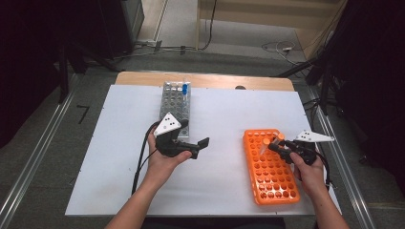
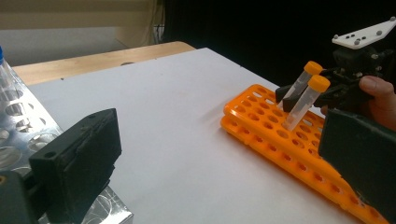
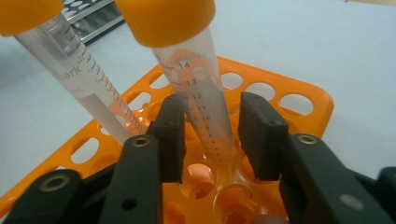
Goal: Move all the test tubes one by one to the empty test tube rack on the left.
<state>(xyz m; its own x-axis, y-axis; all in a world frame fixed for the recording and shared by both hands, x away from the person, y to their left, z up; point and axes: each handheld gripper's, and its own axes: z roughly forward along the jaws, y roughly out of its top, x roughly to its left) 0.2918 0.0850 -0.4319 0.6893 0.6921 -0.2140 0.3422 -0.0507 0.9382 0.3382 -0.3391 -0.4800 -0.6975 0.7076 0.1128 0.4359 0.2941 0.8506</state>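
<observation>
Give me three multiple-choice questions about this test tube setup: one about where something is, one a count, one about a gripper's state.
1. Where is the blue-capped tube?
A. Standing in the metal rack
B. Lying flat on the white tabletop
C. Held up in the air by a hand

2. How many orange-capped tubes stand in the orange rack?
A. One
B. Two
C. Four

3. How do the left gripper jaws stand?
A. Shut on a tube
B. Shut on a rack's edge
C. Wide apart with nothing between them

Answers: 1 A, since the high view shows it upright at the far end of the metal rack. 2 B, since the left gripper view shows two orange caps side by side. 3 C, since only bare tabletop lies between its jaws in the left gripper view.
</observation>
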